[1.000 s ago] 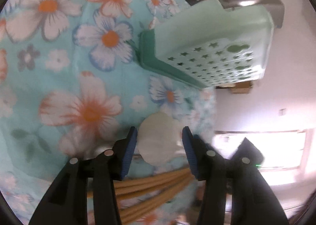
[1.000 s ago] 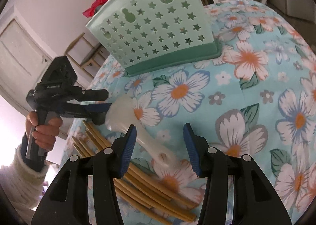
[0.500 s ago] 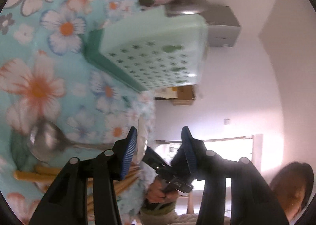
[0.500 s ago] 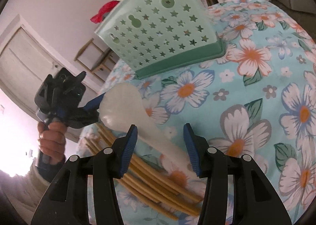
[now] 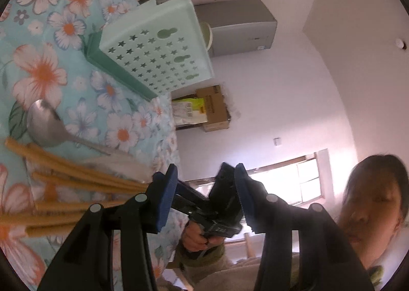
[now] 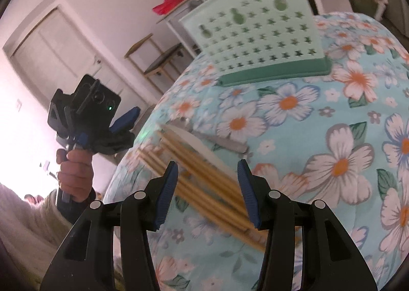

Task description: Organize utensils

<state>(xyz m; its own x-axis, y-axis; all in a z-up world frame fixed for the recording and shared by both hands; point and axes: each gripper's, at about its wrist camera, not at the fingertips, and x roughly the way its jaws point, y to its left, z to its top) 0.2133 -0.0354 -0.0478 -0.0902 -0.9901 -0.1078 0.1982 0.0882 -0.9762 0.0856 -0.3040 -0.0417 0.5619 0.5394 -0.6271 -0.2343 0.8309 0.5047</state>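
hidden: white spoon [image 6: 204, 146] mostly blurred, half under wooden chopsticks [image 6: 204, 183] | jaws: left gripper [image 5: 205, 197] and right gripper [image 6: 206, 190] both spread, empty, off the desk [image 6: 319, 137] | materials: steel spoon [image 5: 48, 127] beside chopsticks; mint plastic star-holed basket [image 6: 258, 35] upright behind, on floral cloth

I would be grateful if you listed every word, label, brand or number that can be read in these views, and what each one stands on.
Nothing here can be read with certainty.
Cardboard box: dark print, too blurred to read.
Yellow-green bag: printed characters, too small to read.
Right gripper body: a pale marking, illegible.
Grey appliance: a small label, too small to read.
Green utensil holder: star-shaped holes only, no text.
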